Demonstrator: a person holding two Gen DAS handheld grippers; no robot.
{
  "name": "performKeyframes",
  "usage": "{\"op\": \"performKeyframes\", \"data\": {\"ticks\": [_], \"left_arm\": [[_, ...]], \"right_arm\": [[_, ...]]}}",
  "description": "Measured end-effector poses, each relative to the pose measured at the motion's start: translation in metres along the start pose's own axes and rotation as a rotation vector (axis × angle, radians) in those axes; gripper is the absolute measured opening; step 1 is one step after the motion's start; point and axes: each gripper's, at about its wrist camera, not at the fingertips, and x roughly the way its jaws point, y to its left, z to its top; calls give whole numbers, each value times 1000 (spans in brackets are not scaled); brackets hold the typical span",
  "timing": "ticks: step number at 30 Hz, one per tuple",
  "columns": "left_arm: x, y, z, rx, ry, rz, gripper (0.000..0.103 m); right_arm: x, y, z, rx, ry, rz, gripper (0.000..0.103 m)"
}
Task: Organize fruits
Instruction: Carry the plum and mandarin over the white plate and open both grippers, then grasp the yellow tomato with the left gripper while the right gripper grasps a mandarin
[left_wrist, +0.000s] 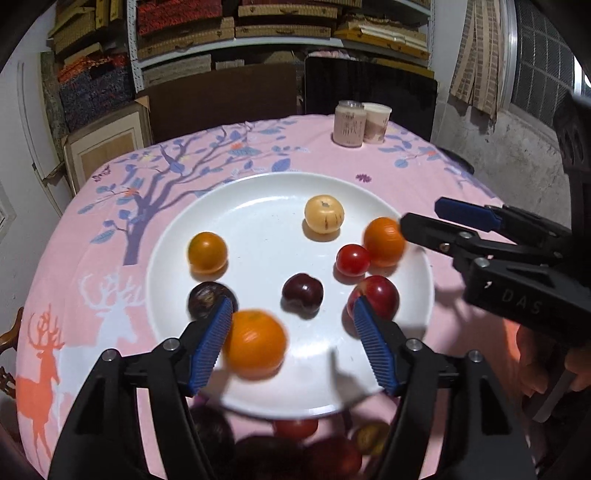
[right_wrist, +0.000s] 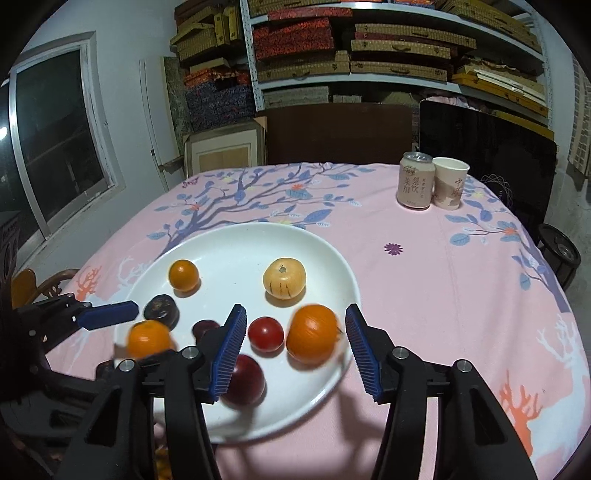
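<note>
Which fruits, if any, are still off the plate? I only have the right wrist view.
Observer: The left wrist view shows several on the tablecloth, just past the plate's near rim. Among them are a red fruit and a yellowish fruit. The darker ones are too shadowed to name.
Operator: Is the left gripper gripping the blurred orange?
Observer: No, it is open. The orange sits between its fingers, close against one pad and well clear of the other.
Operator: What holds the right gripper?
Observer: A person's hand, wrapped round its handle. It shows only in the left wrist view.
</note>
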Motion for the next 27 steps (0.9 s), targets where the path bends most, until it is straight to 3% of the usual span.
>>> {"op": "performKeyframes", "data": {"ticks": [6,10,16,21,25,27], "left_arm": [[-74,21,-54,-20,-69,28,76],[-96,39,-97,-73,-33,33,76],[-97,54,-135,-105,26,87,76],[-85,57,-142,-91,50,178,76],[-75,59,-145,-84,75,197,76],[-70,60,-145,-80,81,193,77]], "right_arm": [[-57,-5,-44,9,-12,0,60],[-77,-1,-76,-7,22,-1,61],[-86,13,-105,-49,71,-15,66],[-76,20,-111,-56,109,-37,66],[-66,15,-108,-22,142,-35,66],[-59,14,-107,-7,160,-26,60]]}}
